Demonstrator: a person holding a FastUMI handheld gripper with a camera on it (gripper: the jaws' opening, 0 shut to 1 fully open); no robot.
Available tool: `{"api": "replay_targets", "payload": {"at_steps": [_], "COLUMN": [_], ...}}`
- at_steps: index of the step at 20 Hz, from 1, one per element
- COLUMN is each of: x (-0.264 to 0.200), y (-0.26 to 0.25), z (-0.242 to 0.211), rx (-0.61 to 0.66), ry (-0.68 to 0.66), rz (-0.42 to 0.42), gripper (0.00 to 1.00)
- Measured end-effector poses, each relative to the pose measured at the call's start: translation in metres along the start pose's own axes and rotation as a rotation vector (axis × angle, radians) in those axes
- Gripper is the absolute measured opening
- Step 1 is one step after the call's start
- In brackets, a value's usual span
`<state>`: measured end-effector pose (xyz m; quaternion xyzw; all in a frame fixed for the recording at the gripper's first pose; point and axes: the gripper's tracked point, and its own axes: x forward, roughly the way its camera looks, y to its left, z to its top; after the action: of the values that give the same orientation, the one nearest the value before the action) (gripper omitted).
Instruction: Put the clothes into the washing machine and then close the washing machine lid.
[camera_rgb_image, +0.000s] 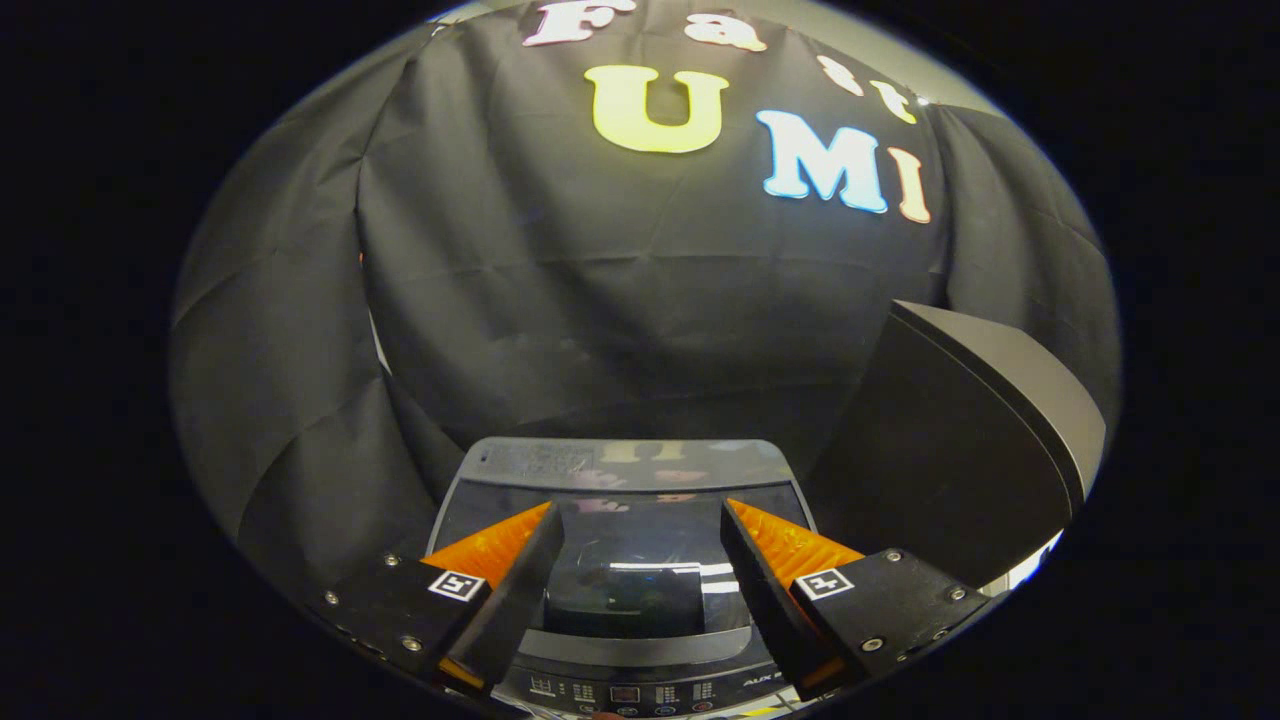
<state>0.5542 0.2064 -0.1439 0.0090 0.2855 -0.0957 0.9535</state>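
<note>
Below the spread fingers sits a small top-loading washing machine, seen from above and from its front side, with the gripper hovering over it and holding nothing. Its two fingers stand well apart, one over the left part of the machine's top and the other over the right part, their tips pointing toward the rear edge; whether they touch the surface cannot be told. Between them lies the washing machine lid, a dark glossy panel that is down flat on the top of the machine and mirrors the lights and the wall above it. A darker, squarish window area shows in the middle of that lid, just ahead of the finger bases. Along the machine's front edge, nearest the camera, runs the control panel with rows of small markings and buttons. A pale grey strip forms the rear edge of the machine's top. Close by the machine's right side stands a large dark box-like object with a slanted grey top face. Beyond the machine hangs the black cloth wall of the booth, creased in long folds.
</note>
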Motion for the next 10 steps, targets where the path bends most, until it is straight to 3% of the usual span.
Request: {"api": "replay_targets", "payload": {"at_steps": [7,10], "x": [-0.076,-0.125], "y": [-0.045,-0.07], "z": [-0.031,-0.04], "rx": [0.031,-0.02], "ry": [-0.065,-0.1], "rz": [0.016,0.047], "gripper": [0.97,0.97]}}
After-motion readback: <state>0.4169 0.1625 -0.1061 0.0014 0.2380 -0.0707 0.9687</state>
